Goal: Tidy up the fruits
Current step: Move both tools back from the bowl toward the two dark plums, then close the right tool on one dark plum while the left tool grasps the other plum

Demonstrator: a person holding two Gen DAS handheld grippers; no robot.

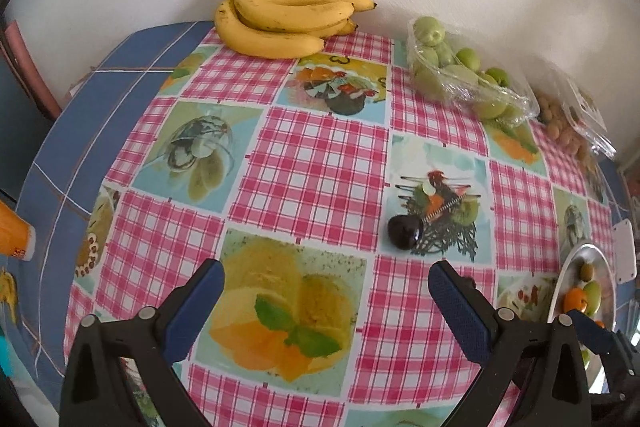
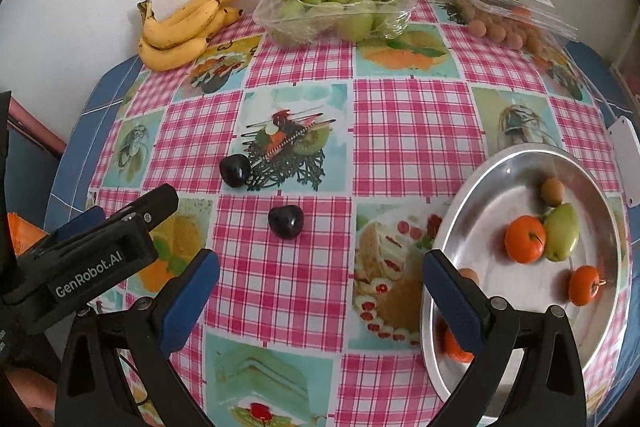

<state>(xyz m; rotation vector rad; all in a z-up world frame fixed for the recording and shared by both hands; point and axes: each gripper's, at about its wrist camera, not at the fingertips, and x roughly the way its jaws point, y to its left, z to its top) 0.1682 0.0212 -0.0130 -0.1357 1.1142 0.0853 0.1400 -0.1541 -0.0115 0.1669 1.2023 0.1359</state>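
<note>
We hold both tools low over the round table (image 2: pixel 416 131) with its pink-checked, fruit-printed oilcloth. Our right gripper (image 2: pixel 320 291) stands wide apart with nothing between its blue pads, its right finger over the near rim of the shiny round metal tray (image 2: pixel 520 163). Our left gripper (image 1: pixel 326 291) is likewise spread wide and empty.

In the tray lie two orange tangerines (image 2: pixel 525 239), a green pear-shaped fruit (image 2: pixel 562 233) touching the larger one, and a small brown fruit (image 2: pixel 553 191) behind them; another orange fruit sits partly hidden by the right finger.

Just ahead of the right gripper, on the cloth, rests a dark purple plum (image 2: pixel 285 221), with a second dark plum (image 2: pixel 235 170) a little farther and to the left.

Along the white wall at the back lie a bunch of yellow bananas (image 2: pixel 184 27), a clear plastic punnet of green fruits (image 2: pixel 332 11), and a clear pack of small tan round fruits (image 2: pixel 508 23).
</note>
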